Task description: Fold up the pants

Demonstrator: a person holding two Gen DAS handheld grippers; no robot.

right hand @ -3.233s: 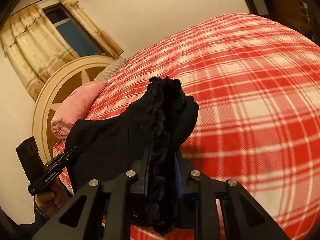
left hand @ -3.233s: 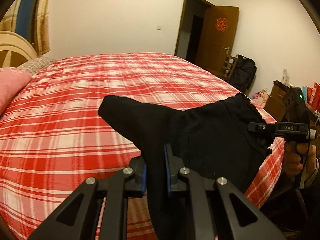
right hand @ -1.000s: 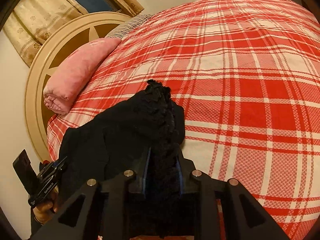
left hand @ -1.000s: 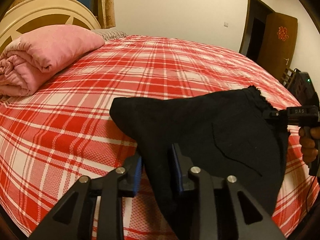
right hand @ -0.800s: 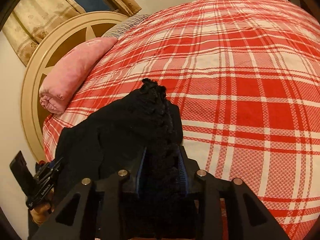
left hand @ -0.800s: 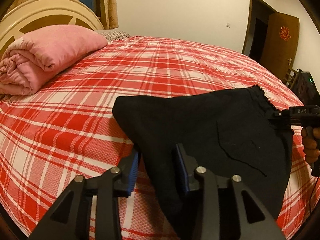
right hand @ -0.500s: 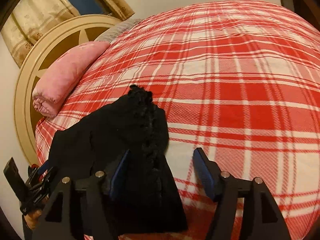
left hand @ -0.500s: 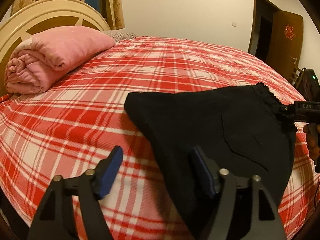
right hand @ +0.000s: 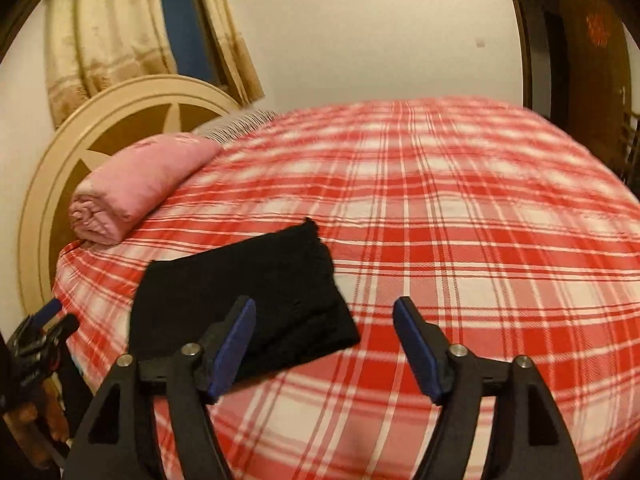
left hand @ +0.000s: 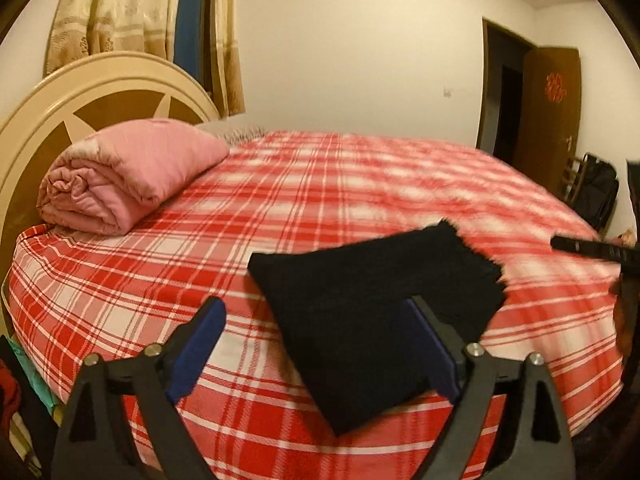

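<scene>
Black pants (left hand: 372,304) lie folded in a compact stack on the red plaid bed (left hand: 320,184), near its front edge. My left gripper (left hand: 316,328) is open and pulled back above the bed edge, its right finger overlapping the pants' near side in the image. In the right wrist view the same pants (right hand: 244,300) lie left of centre. There my right gripper (right hand: 324,324) is open, empty, and raised clear of the cloth. The other gripper (right hand: 36,336), held in a hand, shows at the far left.
A rolled pink quilt (left hand: 124,176) rests by the round cream headboard (left hand: 80,104). Curtains and a window are behind it. A dark doorway and brown door (left hand: 552,108) stand at the right, with a black bag (left hand: 596,192) beside them. Bare plaid bedspread (right hand: 480,220) stretches beyond the pants.
Both grippers have opened and let go of the pants, then drawn back and up from the bed. The pants now lie flat and folded on the bedspread.
</scene>
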